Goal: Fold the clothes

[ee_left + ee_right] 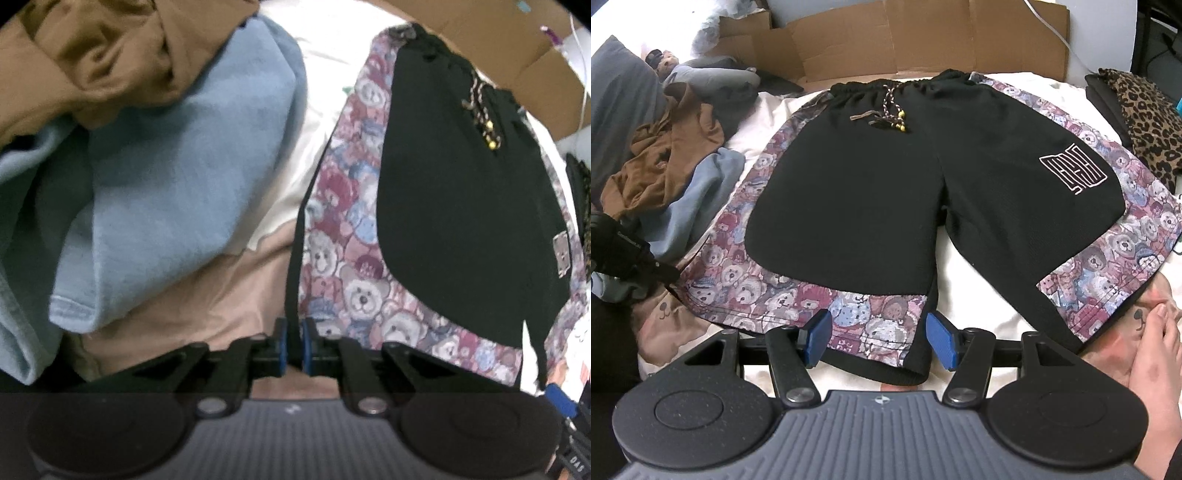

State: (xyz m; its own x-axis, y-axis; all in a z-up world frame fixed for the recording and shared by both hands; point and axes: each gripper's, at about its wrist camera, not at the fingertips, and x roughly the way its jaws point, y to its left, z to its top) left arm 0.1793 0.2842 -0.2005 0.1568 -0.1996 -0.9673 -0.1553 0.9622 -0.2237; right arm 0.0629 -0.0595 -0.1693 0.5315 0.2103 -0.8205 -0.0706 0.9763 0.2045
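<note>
A: Starting from the left of the shorts [886, 177], what is lying there?

B: A brown garment [665, 155] and a light blue garment [698, 199] are lying in a loose heap just beside the left leg of the shorts. I think they are waiting for their turn.

A: And the left gripper [293, 341]?

B: It is standing at the outer hem corner of that left leg. Its blue pads [282, 339] are standing very narrow, and they are pinching the dark edge of the shorts between them. I judge it is holding this corner in order to carry it over for a fold.

A: Where are the shorts themselves lying?

B: They are lying flat and front side up on a pale bedsheet [982, 295], with the waistband toward the cardboard [923, 37] behind them and both legs spreading toward the camera.

A: How are they looking?

B: Black in the middle, with teddy-bear panels running down both sides and along the hems, a cord [886, 110] with yellow beads at the waist, and a white outlined logo [1071, 168] on the right leg.

A: And the right gripper [881, 338]?

B: Its fingers are standing wide over the inner hem of the left leg. The cloth is lying between them, but they are not pressing it.

A: Further right of the shorts?

B: A leopard-print cloth [1145, 122] is lying just beside the right leg.
</note>
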